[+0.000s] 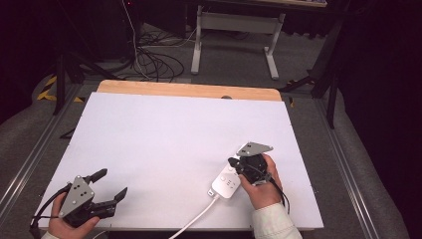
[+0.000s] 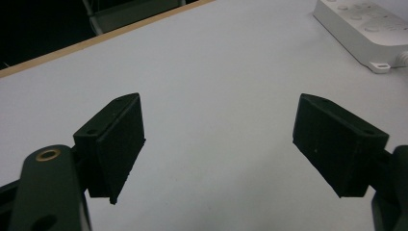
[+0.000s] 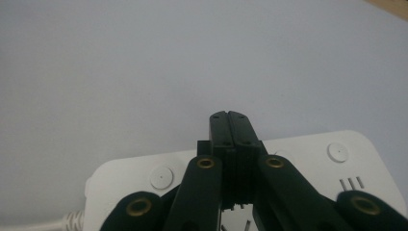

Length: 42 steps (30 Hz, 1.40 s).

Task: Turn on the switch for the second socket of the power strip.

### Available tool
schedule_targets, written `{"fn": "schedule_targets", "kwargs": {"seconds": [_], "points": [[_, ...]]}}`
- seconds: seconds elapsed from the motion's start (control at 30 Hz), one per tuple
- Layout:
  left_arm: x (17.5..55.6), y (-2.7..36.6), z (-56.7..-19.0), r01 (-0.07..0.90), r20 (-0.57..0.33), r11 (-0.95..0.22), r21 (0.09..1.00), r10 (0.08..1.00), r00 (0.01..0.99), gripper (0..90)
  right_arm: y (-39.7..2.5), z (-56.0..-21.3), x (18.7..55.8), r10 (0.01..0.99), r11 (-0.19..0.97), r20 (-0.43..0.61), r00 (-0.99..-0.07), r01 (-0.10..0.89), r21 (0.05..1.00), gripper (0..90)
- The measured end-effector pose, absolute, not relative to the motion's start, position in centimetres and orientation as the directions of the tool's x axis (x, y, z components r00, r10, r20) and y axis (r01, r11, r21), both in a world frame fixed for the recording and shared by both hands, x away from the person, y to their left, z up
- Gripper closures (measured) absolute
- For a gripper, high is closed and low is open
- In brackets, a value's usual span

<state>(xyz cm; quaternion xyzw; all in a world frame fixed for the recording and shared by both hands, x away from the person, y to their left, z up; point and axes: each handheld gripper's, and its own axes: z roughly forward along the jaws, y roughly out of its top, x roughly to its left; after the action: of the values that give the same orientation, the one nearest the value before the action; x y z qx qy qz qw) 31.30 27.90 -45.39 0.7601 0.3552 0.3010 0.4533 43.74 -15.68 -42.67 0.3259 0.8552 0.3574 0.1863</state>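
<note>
Two grippers in hand: left gripper (image 1: 110, 188) spread wide over bare table (image 1: 164, 134); right gripper (image 1: 232, 163) clenched empty above power strip (image 1: 227, 183).

In the high view, the right black two-jaw gripper (image 1: 238, 167) covers the far end of the white plastic power strip (image 1: 225, 184), so any contact there cannot be judged. The strip's white cable (image 1: 191, 221) is cut off at the bottom edge. In the right gripper view, the linkage hides the strip's middle sockets; its button markings are too small to read.
</note>
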Motion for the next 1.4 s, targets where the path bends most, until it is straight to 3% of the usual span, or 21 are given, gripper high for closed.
{"fn": "schedule_targets", "kwargs": {"seconds": [0.33, 0.77, 0.83, 0.87, 0.97, 1.27, 1.4], "points": [[31.3, 28.0, -45.4, 0.269, 0.135, -0.336, 0.903, 0.814, 0.564, 19.0, -16.0, -40.9, 42.5, 0.658, 0.530, -0.131, -0.742, 0.332, 0.780, 90.0], [31.3, 28.0, -45.4, 0.271, 0.133, -0.336, 0.902, 0.814, 0.565, 18.9, -16.2, -40.1, 42.2, 0.657, 0.519, -0.099, -0.747, 0.353, 0.779, 90.0], [31.3, 28.0, -45.4, 0.270, 0.132, -0.334, 0.903, 0.815, 0.565, 18.9, -16.1, -40.1, 42.3, 0.645, 0.524, -0.081, -0.760, 0.363, 0.770, 75.2], [31.3, 28.0, -45.3, 0.270, 0.131, -0.333, 0.903, 0.814, 0.566, 18.9, -16.1, -40.1, 42.3, 0.645, 0.524, -0.081, -0.760, 0.363, 0.770, 75.2], [31.2, 28.0, -45.4, 0.272, 0.129, -0.333, 0.903, 0.813, 0.567, 18.9, -15.8, -40.1, 42.1, 0.636, 0.535, -0.102, -0.765, 0.342, 0.772, 61.5], [31.2, 28.1, -45.3, 0.271, 0.132, -0.334, 0.903, 0.815, 0.565, 18.9, -16.2, -39.2, 41.0, 0.638, 0.508, -0.119, -0.761, 0.299, 0.808, 37.7], [31.2, 28.1, -45.3, 0.270, 0.131, -0.333, 0.903, 0.814, 0.566, 19.1, -17.3, -38.8, 40.2, 0.642, 0.461, -0.086, -0.762, 0.294, 0.837, 32.4]]}}
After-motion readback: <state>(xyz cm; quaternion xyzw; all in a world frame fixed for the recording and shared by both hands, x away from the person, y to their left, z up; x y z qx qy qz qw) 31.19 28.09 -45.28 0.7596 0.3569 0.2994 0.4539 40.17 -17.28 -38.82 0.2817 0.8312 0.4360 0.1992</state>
